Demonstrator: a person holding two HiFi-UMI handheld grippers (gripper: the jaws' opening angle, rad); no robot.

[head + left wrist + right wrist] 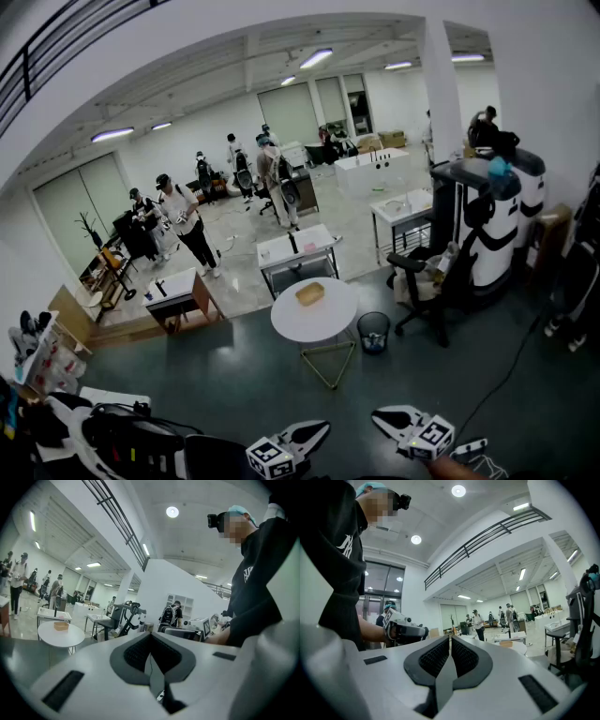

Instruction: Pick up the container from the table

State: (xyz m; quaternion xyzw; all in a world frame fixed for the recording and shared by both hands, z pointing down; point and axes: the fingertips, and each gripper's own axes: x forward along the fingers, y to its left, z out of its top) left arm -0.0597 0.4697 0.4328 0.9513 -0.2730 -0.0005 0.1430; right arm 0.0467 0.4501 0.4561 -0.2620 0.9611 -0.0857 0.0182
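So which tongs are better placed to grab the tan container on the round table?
Probably left: the left tongs sit nearly in line with the container; the right tongs lie further aside. Both are shut, empty, far off.

Ceiling strips at 12 o'clock light your head view evenly. The floor at 6 is dim, and shadows are soft. All three views have heavy fisheye bend and black corners. Round lamp at 12 glares in your right gripper view. In both gripper views the close foreground is soft and the distance is sharper.
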